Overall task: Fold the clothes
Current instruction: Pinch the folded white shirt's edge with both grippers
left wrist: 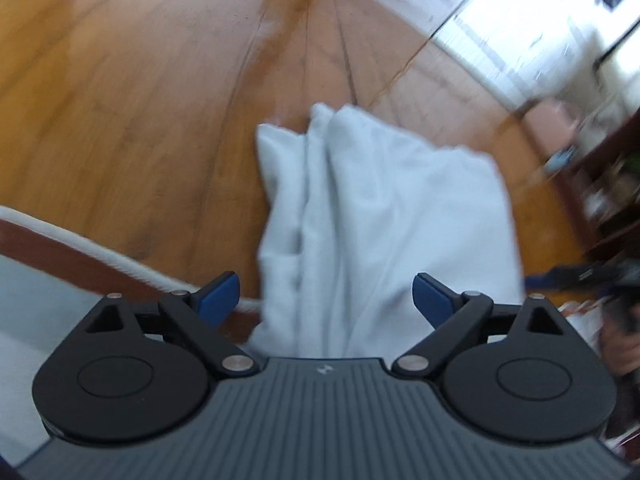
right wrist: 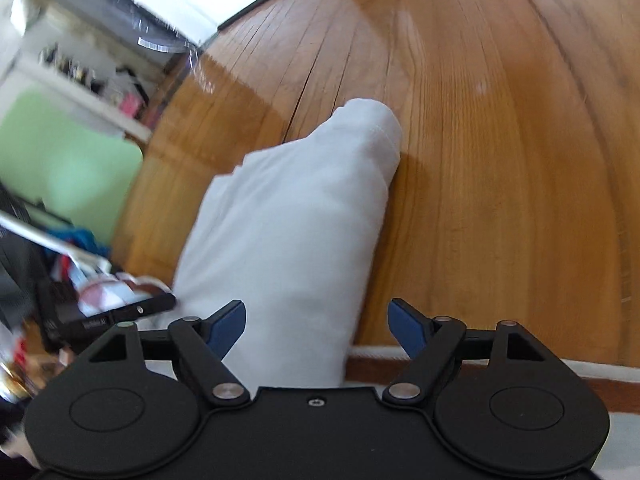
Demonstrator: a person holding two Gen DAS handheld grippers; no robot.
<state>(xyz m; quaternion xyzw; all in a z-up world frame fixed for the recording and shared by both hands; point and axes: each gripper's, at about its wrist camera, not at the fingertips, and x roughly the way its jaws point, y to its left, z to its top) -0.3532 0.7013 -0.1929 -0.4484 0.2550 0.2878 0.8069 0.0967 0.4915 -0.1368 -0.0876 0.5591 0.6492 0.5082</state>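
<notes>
A white garment (left wrist: 360, 216) lies bunched in long folds on the wooden floor (left wrist: 140, 100), its near end running under the gripper body. My left gripper (left wrist: 326, 302) stands open above that near end, blue pads wide apart and not pressing the cloth. In the right wrist view the same white garment (right wrist: 296, 216) stretches away with a rounded folded end at the top. My right gripper (right wrist: 318, 326) is open over its near right edge; the left pad overlaps the cloth in the picture without pinching it, and the right pad hangs over bare wooden floor (right wrist: 500, 160).
A rug with a white border and red-brown band (left wrist: 100, 258) lies at the near edge, seen also as the rug border (right wrist: 480, 364). A dark shelf with clutter (left wrist: 608, 184) stands at the right. Clutter and a dark flat object (right wrist: 108, 312) lie left. A green panel (right wrist: 72, 160) stands beyond.
</notes>
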